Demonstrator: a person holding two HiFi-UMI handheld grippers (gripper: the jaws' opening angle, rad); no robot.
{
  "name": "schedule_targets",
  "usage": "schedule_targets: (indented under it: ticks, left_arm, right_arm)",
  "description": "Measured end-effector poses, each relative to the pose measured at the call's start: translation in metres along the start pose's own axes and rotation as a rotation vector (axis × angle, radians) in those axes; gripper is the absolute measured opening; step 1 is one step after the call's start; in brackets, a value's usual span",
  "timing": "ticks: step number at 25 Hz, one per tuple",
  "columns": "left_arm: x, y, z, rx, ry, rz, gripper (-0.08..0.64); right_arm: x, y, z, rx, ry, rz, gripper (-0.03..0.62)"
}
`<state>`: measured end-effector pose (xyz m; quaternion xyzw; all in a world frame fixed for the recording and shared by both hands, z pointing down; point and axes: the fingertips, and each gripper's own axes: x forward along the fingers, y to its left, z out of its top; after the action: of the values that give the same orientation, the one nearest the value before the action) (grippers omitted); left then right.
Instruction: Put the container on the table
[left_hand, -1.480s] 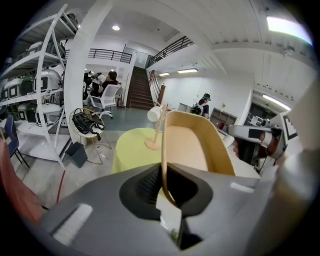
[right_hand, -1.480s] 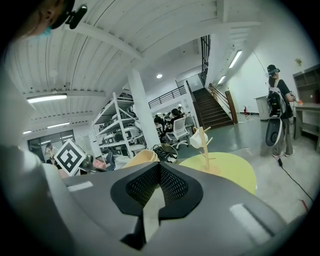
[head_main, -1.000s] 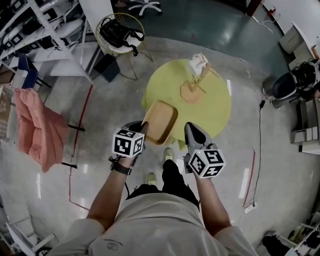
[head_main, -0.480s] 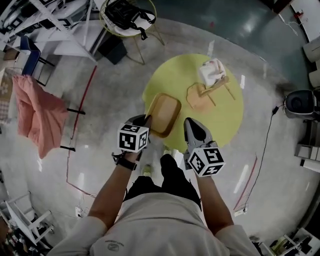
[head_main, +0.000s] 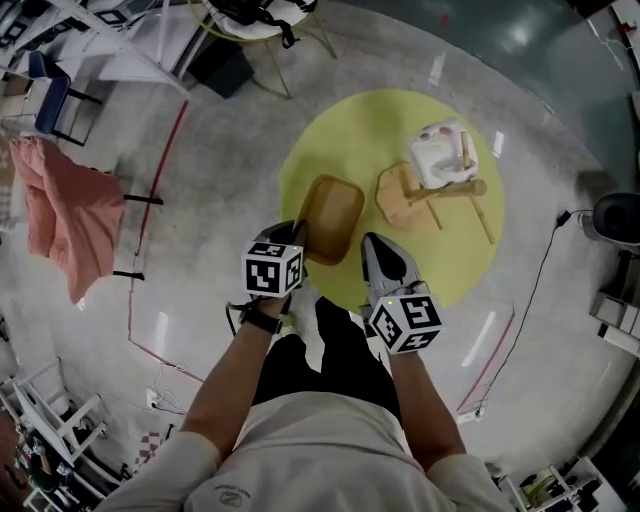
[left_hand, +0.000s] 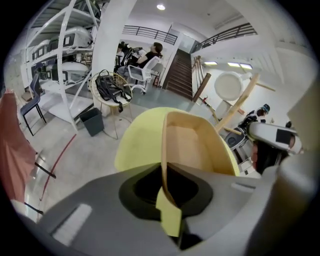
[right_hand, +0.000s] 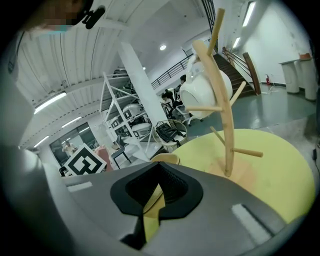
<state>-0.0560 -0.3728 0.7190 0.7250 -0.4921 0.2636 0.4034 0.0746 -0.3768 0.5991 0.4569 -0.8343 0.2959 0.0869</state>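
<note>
A shallow wooden container (head_main: 330, 218) is over the near-left part of the round yellow table (head_main: 380, 120). My left gripper (head_main: 297, 233) is shut on its near rim. In the left gripper view the rim (left_hand: 164, 165) runs edge-on between the jaws of the left gripper (left_hand: 165, 189), with the container (left_hand: 187, 142) tilted on its side beyond them. I cannot tell whether it touches the tabletop. My right gripper (head_main: 376, 246) hangs shut and empty over the table's near edge, to the right of the container. The right gripper (right_hand: 157, 192) shows shut in its own view.
A wooden peg stand (head_main: 440, 190) carrying a white mug (head_main: 438, 155) stands on the table's right half, seen close in the right gripper view as the stand (right_hand: 224, 100). A pink cloth (head_main: 60, 215) hangs on a rack at the left. A round chair with a black bag (left_hand: 111, 90) stands beyond the table.
The person has stepped closer to the table. The left gripper has carried the container from the table's near edge further in over the tabletop. The right gripper has stayed shut beside it.
</note>
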Motion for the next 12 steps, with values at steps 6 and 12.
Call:
schedule_targets:
  ticks: [6, 12]
  left_arm:
    - [0.03, 0.012, -0.005, -0.036, 0.019, 0.032, 0.018]
    - [0.051, 0.017, -0.011, -0.043, 0.027, 0.053, 0.018]
  right_arm:
    - [0.023, -0.02, -0.015, 0.024, 0.037, 0.006, 0.011]
    - [0.031, -0.03, -0.027, 0.042, 0.053, 0.009, 0.011]
